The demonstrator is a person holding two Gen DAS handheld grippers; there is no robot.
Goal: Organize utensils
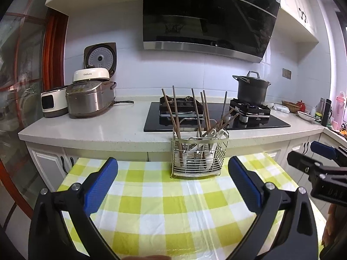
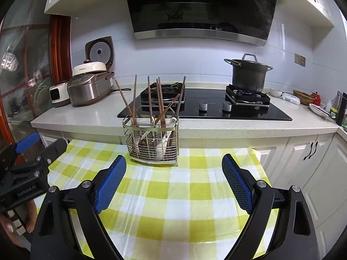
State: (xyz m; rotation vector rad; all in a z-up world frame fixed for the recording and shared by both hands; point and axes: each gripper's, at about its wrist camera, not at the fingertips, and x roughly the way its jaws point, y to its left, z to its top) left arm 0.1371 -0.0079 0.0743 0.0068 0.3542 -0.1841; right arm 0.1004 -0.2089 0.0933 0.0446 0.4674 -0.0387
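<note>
White cooker lid reads "theSuns".

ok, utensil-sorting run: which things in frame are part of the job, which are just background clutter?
Job:
- wire caddy
- chopsticks standing in it
- white spoons in it
- left gripper, open, empty
- right gripper, open, empty

Background:
- checked tablecloth
- rice cooker
- black stockpot on the hob
- range hood

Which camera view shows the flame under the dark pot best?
The right wrist view: a blue flame shows under the dark pot, nearer the picture's middle. In the left wrist view the pot is smaller, and only a faint blue tint shows beneath it.
</note>
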